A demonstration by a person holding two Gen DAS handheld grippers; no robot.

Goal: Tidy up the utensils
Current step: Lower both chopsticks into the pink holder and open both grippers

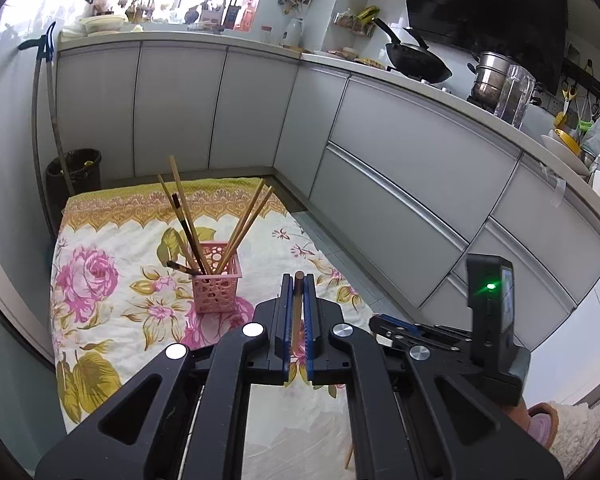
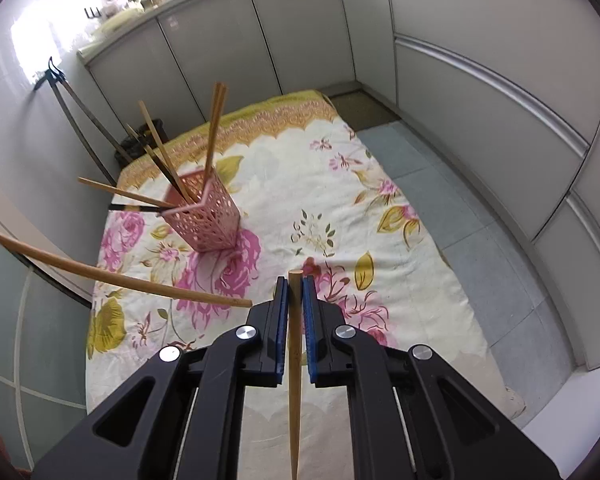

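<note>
While both tools hang above the floral cloth (image 2: 308, 216), open room lies right of the pink basket (image 2: 204, 220). Left hand-held gripper (image 1: 299, 280): clenched on a chopstick (image 1: 297, 312). Right hand-held gripper (image 2: 295, 280): clenched on another chopstick (image 2: 294, 360). Grey cabinets (image 1: 400, 152) border the floor.

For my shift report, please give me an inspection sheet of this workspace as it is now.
Surface: flowered cloth spread flat over the low work surface.
Job's things: pink basket stands upright on the cloth, with several chopsticks leaning in it.
Clutter: nothing seen on the cloth.
Grippers: left gripper shut on a chopstick; right gripper shut on another chopstick.
Cables: nothing seen.
Surroundings: grey cabinets, wok on the counter, black bin in the corner.
</note>
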